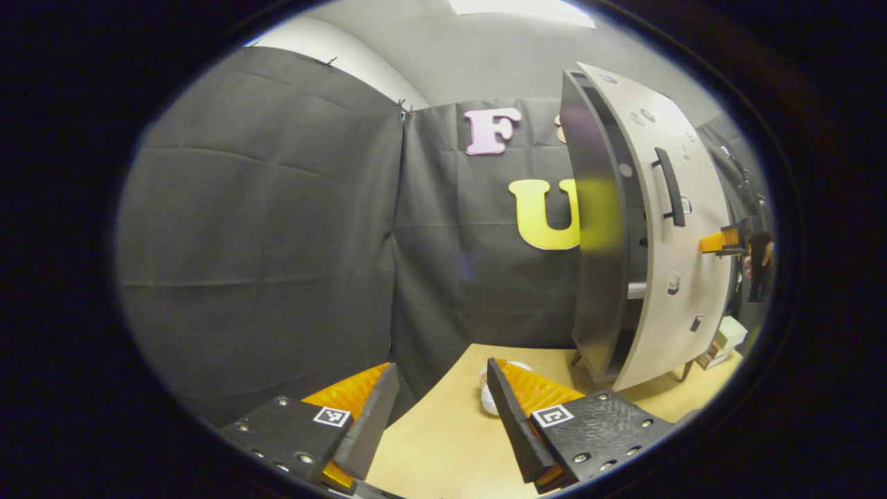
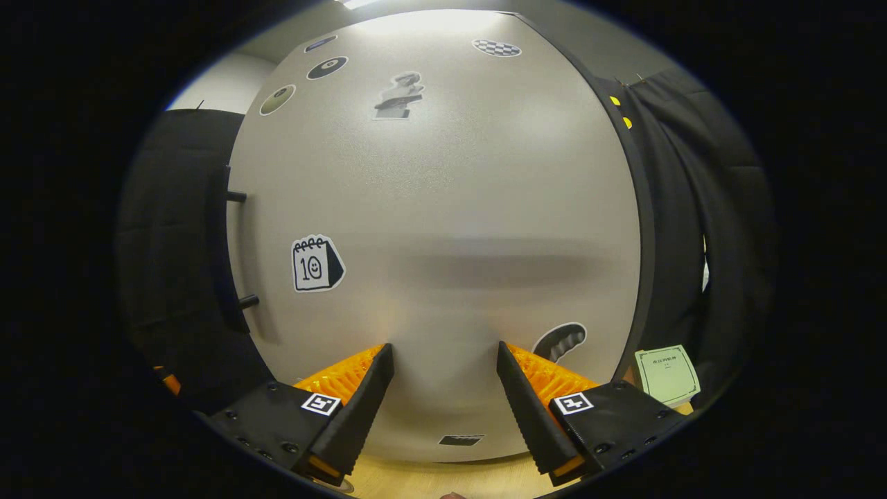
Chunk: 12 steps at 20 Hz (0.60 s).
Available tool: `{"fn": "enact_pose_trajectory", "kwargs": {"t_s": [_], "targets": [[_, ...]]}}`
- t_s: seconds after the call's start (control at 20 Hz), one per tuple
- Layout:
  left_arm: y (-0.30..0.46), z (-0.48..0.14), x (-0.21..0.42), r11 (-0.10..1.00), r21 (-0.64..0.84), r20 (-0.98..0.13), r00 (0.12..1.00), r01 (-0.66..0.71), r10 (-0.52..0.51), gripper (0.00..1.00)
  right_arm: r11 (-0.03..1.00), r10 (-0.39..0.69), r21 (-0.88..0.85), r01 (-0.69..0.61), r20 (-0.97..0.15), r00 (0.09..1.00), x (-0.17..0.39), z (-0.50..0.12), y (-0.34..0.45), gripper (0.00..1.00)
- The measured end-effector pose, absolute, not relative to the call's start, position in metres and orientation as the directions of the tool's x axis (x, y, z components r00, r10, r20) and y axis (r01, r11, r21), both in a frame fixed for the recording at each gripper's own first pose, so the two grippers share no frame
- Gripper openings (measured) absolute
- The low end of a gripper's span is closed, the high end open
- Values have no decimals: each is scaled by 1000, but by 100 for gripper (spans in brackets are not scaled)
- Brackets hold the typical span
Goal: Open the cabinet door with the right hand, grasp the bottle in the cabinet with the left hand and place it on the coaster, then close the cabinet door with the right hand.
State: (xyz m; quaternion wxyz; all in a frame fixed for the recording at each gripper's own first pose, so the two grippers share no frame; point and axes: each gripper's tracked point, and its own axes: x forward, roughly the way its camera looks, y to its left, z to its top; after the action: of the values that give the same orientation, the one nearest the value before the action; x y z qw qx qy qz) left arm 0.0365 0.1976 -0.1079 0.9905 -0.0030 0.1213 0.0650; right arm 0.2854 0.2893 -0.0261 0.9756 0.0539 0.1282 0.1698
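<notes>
Cabinet door ajar, handle upright; right gripper open, perhaps touching it; left gripper open

Cabinet door matt, finely speckled grey; table smooth pale wood; wall cloth black.

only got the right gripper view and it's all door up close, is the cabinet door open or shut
Observer: Ajar. In the left gripper view the cabinet door stands off the cabinet body, with a dark gap between them.
Operator: where's my tool on it
Observer: The right tool is at the door's outer face, beyond the handle from the gap. Contact is unclear.
Operator: left tool holding anything
Observer: No. The left tool is open, above the table.
</notes>
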Motion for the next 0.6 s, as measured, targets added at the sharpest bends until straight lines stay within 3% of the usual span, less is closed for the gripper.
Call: {"fn": "enact_pose_trajectory", "kwargs": {"t_s": [0.05, 0.1, 0.35, 0.45, 0.6], "targets": [[198, -106, 35, 991, 6, -243, 962, -130, 128, 78, 941, 335, 131, -312, -230, 914, 285, -27, 289, 92], [198, -104, 33, 991, 4, -247, 961, -130, 127, 77, 944, 329, 112, -312, -223, 918, 285, -27, 291, 96], [175, -77, 34, 994, 3, -228, 968, -112, 109, 78, 932, 358, 128, -340, -162, 920, 270, -4, 283, 96], [150, -65, 38, 995, -4, -222, 971, -95, 92, 78, 925, 372, 143, -353, -145, 917, 252, 8, 264, 93], [99, -46, 38, 1000, -15, -198, 980, -25, 21, 78, 931, 355, 141, -338, -121, 927, 220, 22, 211, 96]]}}
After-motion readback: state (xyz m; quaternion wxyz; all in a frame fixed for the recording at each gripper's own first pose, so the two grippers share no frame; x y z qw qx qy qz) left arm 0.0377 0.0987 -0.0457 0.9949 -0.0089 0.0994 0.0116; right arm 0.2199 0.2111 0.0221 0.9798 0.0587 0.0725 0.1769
